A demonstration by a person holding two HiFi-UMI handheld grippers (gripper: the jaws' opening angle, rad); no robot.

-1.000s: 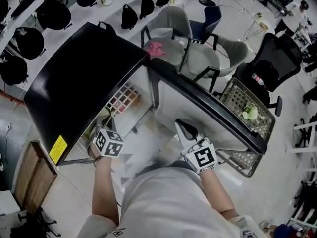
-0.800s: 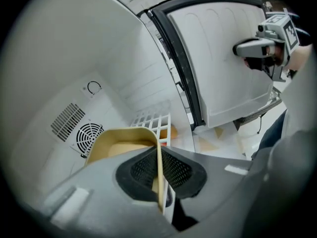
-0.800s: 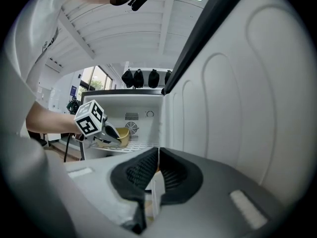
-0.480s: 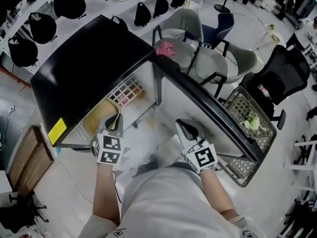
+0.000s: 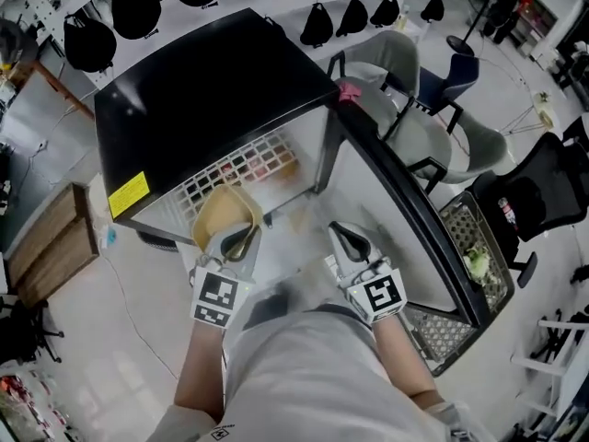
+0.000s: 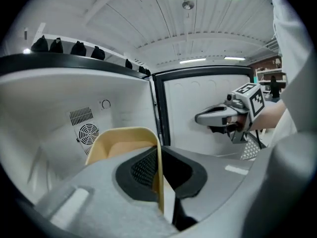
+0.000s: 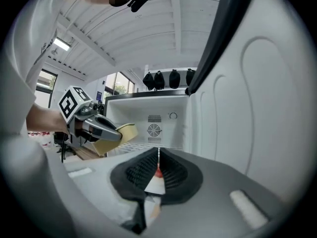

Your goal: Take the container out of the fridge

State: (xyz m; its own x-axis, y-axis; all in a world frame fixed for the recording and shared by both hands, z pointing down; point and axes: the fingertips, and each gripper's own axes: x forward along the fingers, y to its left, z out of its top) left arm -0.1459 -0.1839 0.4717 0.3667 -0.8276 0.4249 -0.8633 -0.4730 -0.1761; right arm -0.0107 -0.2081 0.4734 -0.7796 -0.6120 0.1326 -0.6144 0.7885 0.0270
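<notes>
Pale floor below; black-topped fridge ahead of both grippers, door open beyond right gripper. Left gripper: clamped on near wall of tan container, one jaw inside, one outside. Container ahead of left jaws, at fridge mouth over front of wire shelf. Right gripper: jaws together, nothing held, near, to right of container. Handling judgement: thin rigid plastic, light, apparently empty, smooth; likely to pivot in single-wall pinch. Keep level; grip deep on wall, below rim.
</notes>
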